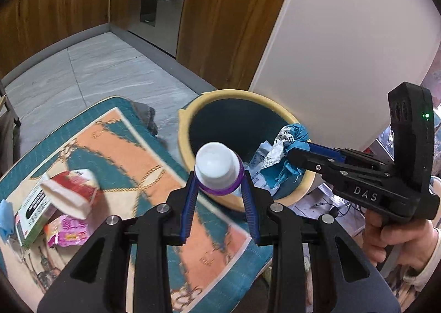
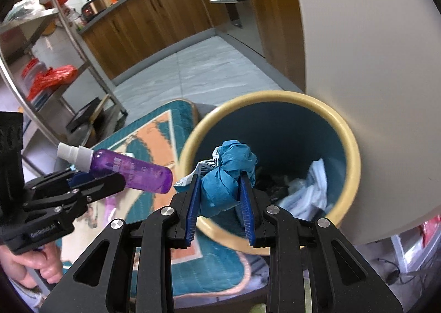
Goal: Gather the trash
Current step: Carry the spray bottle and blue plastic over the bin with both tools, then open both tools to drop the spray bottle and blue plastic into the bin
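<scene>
looking along my left gripper (image 1: 219, 189), i have the purple spray bottle (image 1: 217, 172) pinched between the two blue pads (image 1: 189, 202), which press on its purple shoulder just under the white cap. its long axis runs straight away from me, so the cap points at the lens and the body is hidden behind it. beyond it sits the bin (image 1: 185, 131), its yellow rim partly covered by the bottle; from this angle the bottle looks to hang at the near rim, not yet over the dark middle. on the patterned rug (image 1: 132, 147) to the left lie more pieces: a red and white carton (image 1: 73, 194), a green box (image 1: 30, 216) and a pink wrapper (image 1: 67, 233). my right gripper (image 1: 289, 153) reaches in from the right, over the rim's right side, clamped on the blue crumpled wad (image 1: 286, 158) with printed paper in it.

from the right wrist, my right gripper (image 2: 220, 189) grips that blue crumpled wad (image 2: 228, 175) between its pads (image 2: 193, 208), and the wad hangs over the near left part of the bin (image 2: 350, 158) mouth, with paper already at the bottom. my left gripper (image 2: 91, 183) comes in from the left, holding the purple spray bottle (image 2: 132, 172) nearly level, base toward the bin, cap away. the bottle's base stops just short of the rim, so i judge my right hand nearer to dropping; the left needs to carry further over the opening first.
</scene>
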